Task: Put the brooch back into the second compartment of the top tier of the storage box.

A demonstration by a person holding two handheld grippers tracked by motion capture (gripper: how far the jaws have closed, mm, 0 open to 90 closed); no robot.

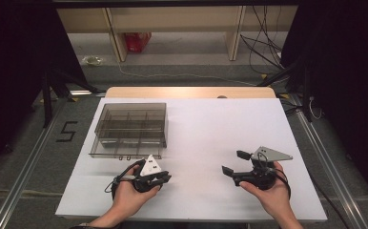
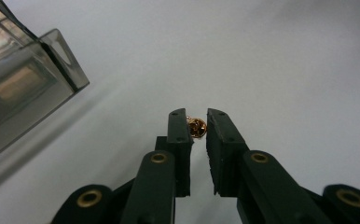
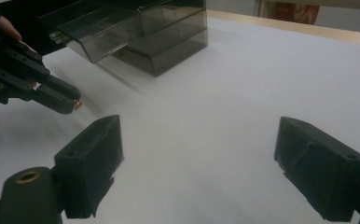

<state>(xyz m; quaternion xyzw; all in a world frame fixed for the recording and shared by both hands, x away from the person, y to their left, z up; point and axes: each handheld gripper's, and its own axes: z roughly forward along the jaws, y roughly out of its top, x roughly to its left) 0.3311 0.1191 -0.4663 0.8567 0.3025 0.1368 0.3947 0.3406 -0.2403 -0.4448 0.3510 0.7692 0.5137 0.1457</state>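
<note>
A small round gold-brown piece, like a bead or stud, sits pinched between the tips of my left gripper, just above the white table. In the high view my left gripper lies near the table's front left, pointing right. The right gripper view shows that gripper from the side, with the gold piece glinting at its tip. My right gripper rests at the front right with its jaws wide apart and nothing between them. A smoked clear compartment box stands behind the left gripper.
The white table top spreads between the two grippers and to the right of the box. The box corner lies close on the left gripper's left. Beyond the table's wooden far edge are floor, cables and a red bag.
</note>
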